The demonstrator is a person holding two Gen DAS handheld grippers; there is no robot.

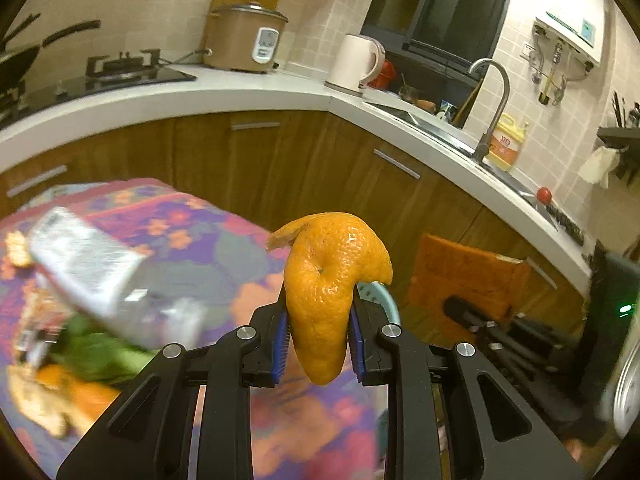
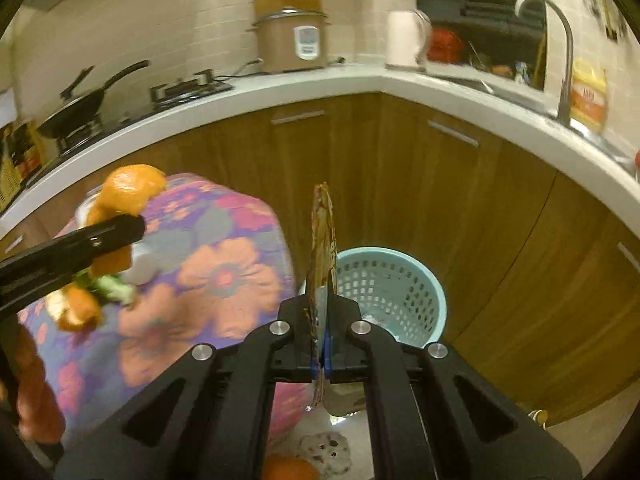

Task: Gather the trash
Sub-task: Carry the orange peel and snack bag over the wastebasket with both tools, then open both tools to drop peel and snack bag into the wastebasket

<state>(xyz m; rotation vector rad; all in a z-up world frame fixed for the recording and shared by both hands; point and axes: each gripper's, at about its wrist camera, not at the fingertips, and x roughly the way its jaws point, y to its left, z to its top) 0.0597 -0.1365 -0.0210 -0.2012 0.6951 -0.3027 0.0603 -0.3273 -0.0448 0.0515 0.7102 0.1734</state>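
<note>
My left gripper [image 1: 318, 336] is shut on a large piece of orange peel [image 1: 328, 280] and holds it up above the flowered tablecloth [image 1: 192, 232]. In the right wrist view the left gripper [image 2: 116, 236] shows at the left with the same peel [image 2: 128, 188]. My right gripper [image 2: 320, 312] is shut on a thin flat brown wrapper [image 2: 321, 236], held edge-on above the light blue perforated trash basket [image 2: 392, 284] on the floor. More trash lies on the cloth: a clear plastic bottle [image 1: 92, 268], green leaves [image 1: 96, 352] and orange peel scraps [image 1: 52, 392].
Wooden cabinets [image 2: 400, 184] under a white counter [image 2: 280, 92] curve behind the table. A rice cooker [image 2: 290, 40], kettle [image 2: 406, 40], stove with pan [image 2: 88, 104] and sink tap [image 2: 560, 40] are on it. An orange box [image 1: 468, 276] stands on the floor.
</note>
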